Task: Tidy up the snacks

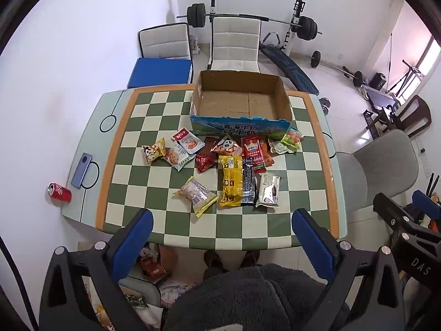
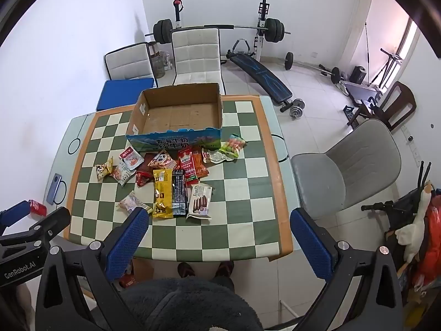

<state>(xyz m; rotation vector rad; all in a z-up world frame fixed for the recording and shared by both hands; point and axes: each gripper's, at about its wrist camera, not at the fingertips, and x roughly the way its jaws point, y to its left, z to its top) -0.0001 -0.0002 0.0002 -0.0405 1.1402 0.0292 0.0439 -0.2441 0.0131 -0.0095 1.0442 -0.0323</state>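
My left gripper (image 1: 222, 227) and right gripper (image 2: 217, 226) gape empty above the checkered table's near edge (image 1: 220, 244); glossy snack packets (image 1: 230, 182) lie at twelve o'clock before the cardboard box (image 1: 239, 127).

A red can (image 1: 59, 192) lies on its side at the counter's (image 1: 303, 193) 9 o'clock edge, a blue phone (image 1: 82, 169) just beside it. At 12 o'clock two white chairs (image 1: 234, 42) stand, a blue cushion (image 1: 161, 73) on the left one. Behind them a barbell (image 1: 248, 20) rests on its rack against the wall, with a sit-up bench (image 1: 289, 70) toward 1 o'clock. A grey chair (image 2: 347, 168) stands at 3 o'clock, and a dark wooden chair (image 2: 397, 104) at 2 o'clock.
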